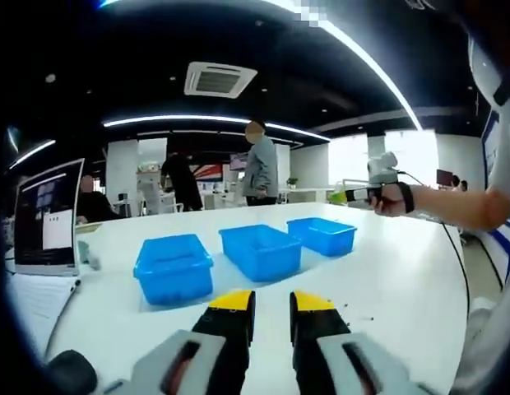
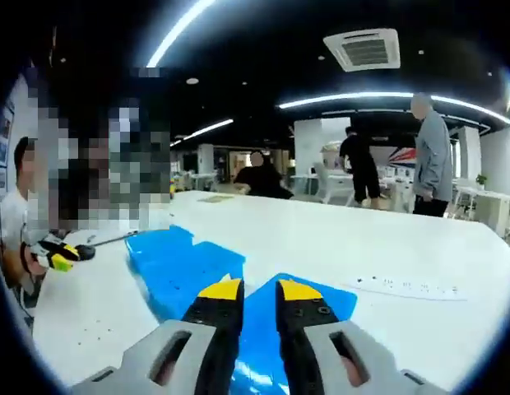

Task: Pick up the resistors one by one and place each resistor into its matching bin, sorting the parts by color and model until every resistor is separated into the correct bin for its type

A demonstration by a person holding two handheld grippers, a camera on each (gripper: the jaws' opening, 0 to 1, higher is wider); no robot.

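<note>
No text, label, brand or number can be read. The laptop screen at far left shows bright window panels, but their writing is too small and blurred to read.

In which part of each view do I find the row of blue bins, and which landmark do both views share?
Left gripper view: the blue bins stand in a row at centre, just above the jaws.
Right gripper view: the blue bins lie at lower left and bottom centre, running behind the jaws.
Shared landmark: the ceiling vent.
</note>
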